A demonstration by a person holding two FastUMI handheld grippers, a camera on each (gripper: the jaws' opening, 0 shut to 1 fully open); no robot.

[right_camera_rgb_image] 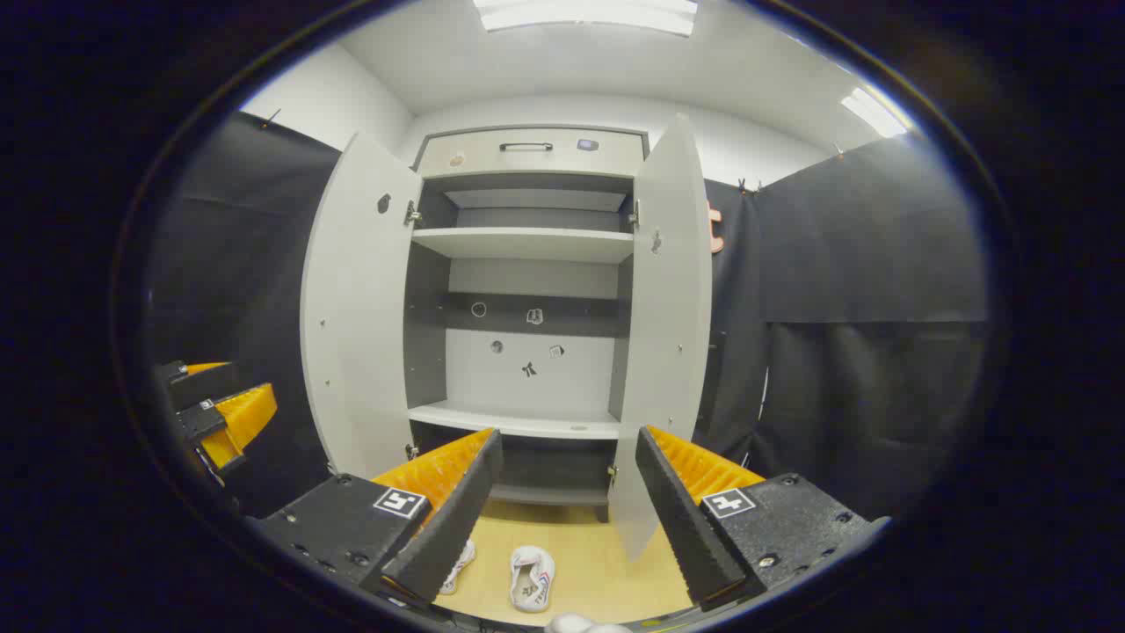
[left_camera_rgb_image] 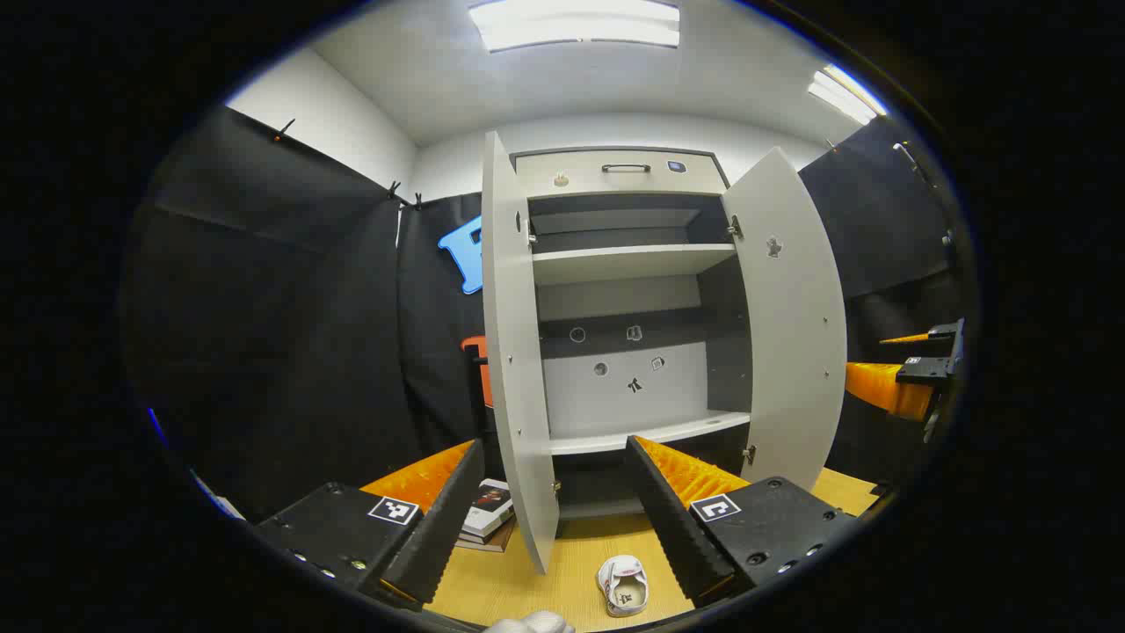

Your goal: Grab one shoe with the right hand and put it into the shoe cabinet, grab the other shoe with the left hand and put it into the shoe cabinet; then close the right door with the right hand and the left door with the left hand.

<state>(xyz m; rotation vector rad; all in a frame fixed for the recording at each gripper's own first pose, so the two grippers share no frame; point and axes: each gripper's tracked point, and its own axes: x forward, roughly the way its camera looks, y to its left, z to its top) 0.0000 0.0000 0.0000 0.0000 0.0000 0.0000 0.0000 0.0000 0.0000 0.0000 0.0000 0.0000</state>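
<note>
Left gripper (left_camera_rgb_image: 555, 514): fingers spread wide, nothing between them, held above the wooden floor (left_camera_rgb_image: 501, 580). One white shoe (left_camera_rgb_image: 623, 585) lies on that floor below the gap, just beside the right-hand finger and not touching it; its long axis runs toward the shoe cabinet (left_camera_rgb_image: 628, 299), opening upward, dark marks on the insole. Right gripper (right_camera_rgb_image: 562, 519): fingers equally wide apart, holding nothing. In the right gripper view a white shoe (right_camera_rgb_image: 531, 577) lies on the floor between the fingers, lengthwise toward the cabinet, with coloured stripes on its side; a second white shoe (right_camera_rgb_image: 459, 563) lies just beside it, partly hidden behind the left-hand finger. Both cabinet doors, left door (left_camera_rgb_image: 514, 352) and right door (left_camera_rgb_image: 795, 325), stand open, the shelves bare. Some books (left_camera_rgb_image: 488, 514) are stacked on the floor beside the left door.
</note>
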